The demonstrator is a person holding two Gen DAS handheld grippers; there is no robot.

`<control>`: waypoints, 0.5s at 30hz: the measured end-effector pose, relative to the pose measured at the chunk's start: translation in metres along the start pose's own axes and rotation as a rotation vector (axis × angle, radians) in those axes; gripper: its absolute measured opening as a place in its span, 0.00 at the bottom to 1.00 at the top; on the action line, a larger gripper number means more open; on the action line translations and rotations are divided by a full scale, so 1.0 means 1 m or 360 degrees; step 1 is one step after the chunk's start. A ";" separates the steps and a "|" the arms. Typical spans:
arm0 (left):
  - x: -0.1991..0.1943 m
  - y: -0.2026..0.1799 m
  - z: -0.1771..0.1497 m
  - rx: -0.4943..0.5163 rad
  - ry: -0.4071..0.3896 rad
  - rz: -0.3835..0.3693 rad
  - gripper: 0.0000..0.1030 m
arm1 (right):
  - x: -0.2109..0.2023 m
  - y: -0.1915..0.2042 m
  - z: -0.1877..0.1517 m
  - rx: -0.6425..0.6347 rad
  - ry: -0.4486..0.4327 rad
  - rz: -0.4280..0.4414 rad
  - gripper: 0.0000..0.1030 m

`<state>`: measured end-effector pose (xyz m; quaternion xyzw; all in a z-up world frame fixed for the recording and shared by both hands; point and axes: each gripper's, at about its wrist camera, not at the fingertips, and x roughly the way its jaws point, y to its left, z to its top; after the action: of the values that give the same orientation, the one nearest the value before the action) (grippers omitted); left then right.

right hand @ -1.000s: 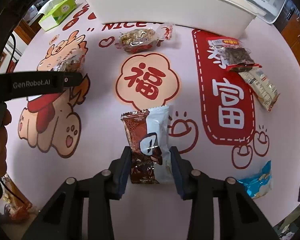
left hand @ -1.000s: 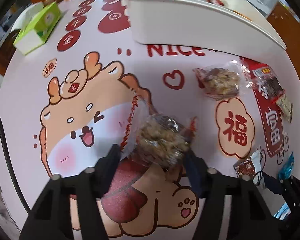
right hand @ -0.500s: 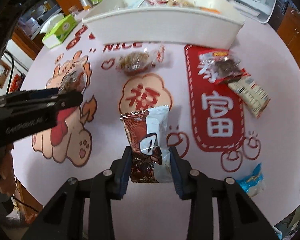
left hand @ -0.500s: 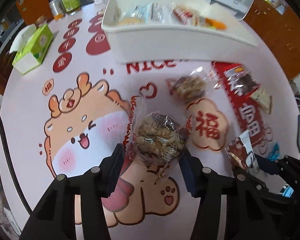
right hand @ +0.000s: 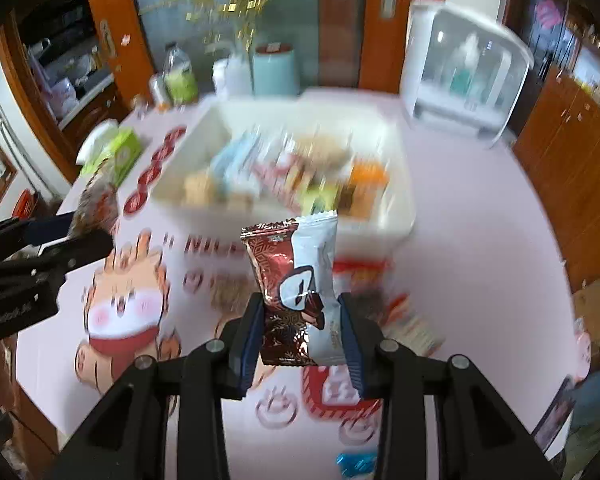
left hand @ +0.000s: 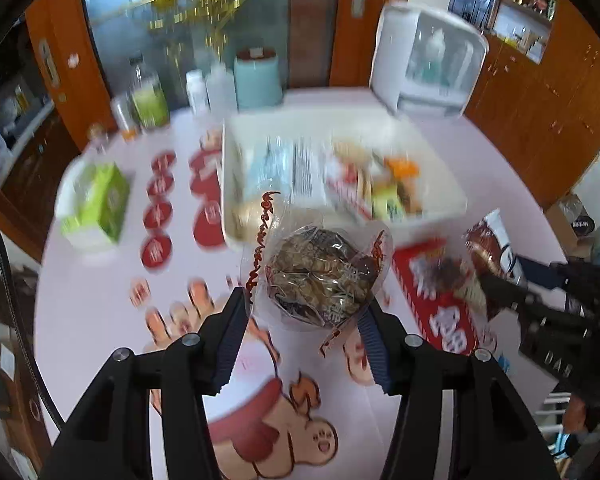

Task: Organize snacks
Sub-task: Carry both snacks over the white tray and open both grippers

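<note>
Both snacks have come up off the printed tablecloth since a second ago. The left gripper pinches the clear nut-cluster bag, and the right gripper is clamped on the upright brown-and-white wrapper. Ahead of both, at upper centre of each view, sits the white bin, its open top facing up and its near wall still to clear; neither hand looks clearly nearer.

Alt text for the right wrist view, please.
The right tongs grip a brown-and-white snack packet upright, above the printed tablecloth. Behind it sits a blurred white bin of snacks; the left tongs hold a clear bag at left.
</note>
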<state>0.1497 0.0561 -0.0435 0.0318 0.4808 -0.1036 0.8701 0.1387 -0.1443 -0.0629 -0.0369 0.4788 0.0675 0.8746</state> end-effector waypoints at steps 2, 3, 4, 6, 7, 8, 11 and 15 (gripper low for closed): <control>-0.011 0.000 0.019 0.0009 -0.0065 0.0016 0.51 | -0.007 -0.005 0.022 -0.0002 -0.0053 -0.0020 0.36; -0.014 -0.001 0.027 0.0016 -0.0091 0.0023 0.51 | -0.013 -0.008 0.034 -0.0006 -0.0086 -0.0025 0.36; -0.017 -0.001 0.035 0.0020 -0.0119 0.0033 0.51 | -0.019 -0.011 0.046 -0.0011 -0.0124 -0.0024 0.36; -0.024 -0.002 0.051 0.0033 -0.0171 0.0052 0.51 | -0.030 -0.015 0.066 -0.0019 -0.0195 -0.0028 0.36; -0.026 -0.004 0.060 0.0042 -0.0198 0.0068 0.52 | -0.036 -0.018 0.078 -0.0018 -0.0241 -0.0031 0.36; -0.028 -0.005 0.067 0.0048 -0.0222 0.0080 0.52 | -0.039 -0.018 0.085 -0.0013 -0.0266 -0.0032 0.36; -0.032 -0.007 0.088 0.0055 -0.0279 0.0113 0.52 | -0.049 -0.024 0.116 0.0017 -0.0341 -0.0016 0.37; -0.032 -0.011 0.110 0.0038 -0.0321 0.0141 0.52 | -0.057 -0.032 0.148 0.0038 -0.0418 -0.0020 0.37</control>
<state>0.2224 0.0336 0.0426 0.0529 0.3877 -0.0734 0.9174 0.2368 -0.1614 0.0646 -0.0203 0.3606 0.0607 0.9305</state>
